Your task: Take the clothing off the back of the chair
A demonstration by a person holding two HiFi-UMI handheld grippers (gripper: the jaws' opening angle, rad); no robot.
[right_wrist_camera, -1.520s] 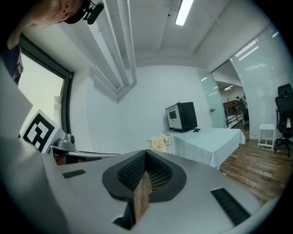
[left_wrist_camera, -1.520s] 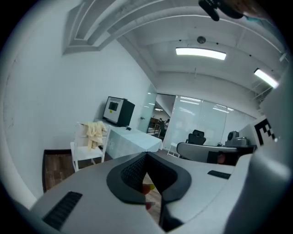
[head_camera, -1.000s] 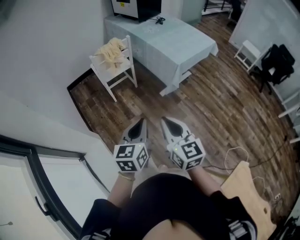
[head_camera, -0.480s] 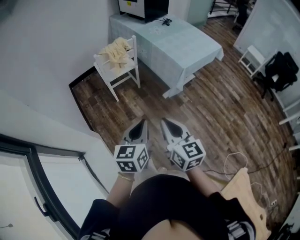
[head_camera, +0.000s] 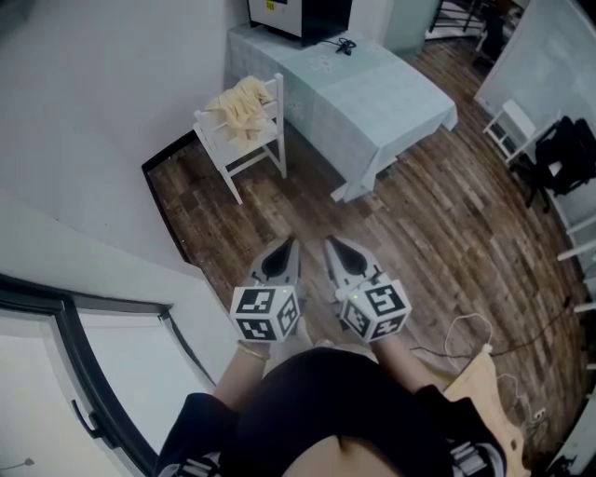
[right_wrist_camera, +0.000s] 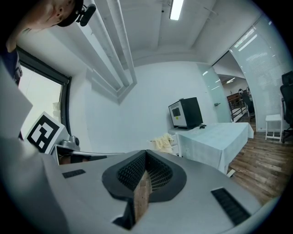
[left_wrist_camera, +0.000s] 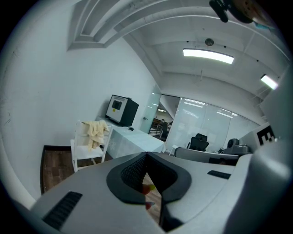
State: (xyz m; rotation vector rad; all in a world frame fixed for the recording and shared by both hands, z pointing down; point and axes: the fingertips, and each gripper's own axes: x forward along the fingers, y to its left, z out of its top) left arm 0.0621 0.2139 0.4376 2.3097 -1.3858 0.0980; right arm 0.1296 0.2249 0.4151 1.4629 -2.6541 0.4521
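A pale yellow piece of clothing (head_camera: 242, 104) hangs over the back of a white wooden chair (head_camera: 244, 154) near the wall, far ahead of me. The same clothing (left_wrist_camera: 96, 131) shows at the left in the left gripper view, and the clothing (right_wrist_camera: 161, 142) is small and central in the right gripper view. My left gripper (head_camera: 288, 244) and right gripper (head_camera: 328, 244) are held side by side close to my body, well short of the chair. Both are shut with nothing between the jaws.
A table with a light blue cloth (head_camera: 368, 98) stands right of the chair, with a dark box-shaped machine (head_camera: 303, 14) on its far end. A white wall (head_camera: 84, 140) runs along the left. Black office chairs (head_camera: 570, 154) and a white stool (head_camera: 510, 126) stand at right. Cables (head_camera: 466, 326) lie on the wooden floor.
The chair and table have slid down and right in the head view as I move closer. Both grippers stay shut, side by side.
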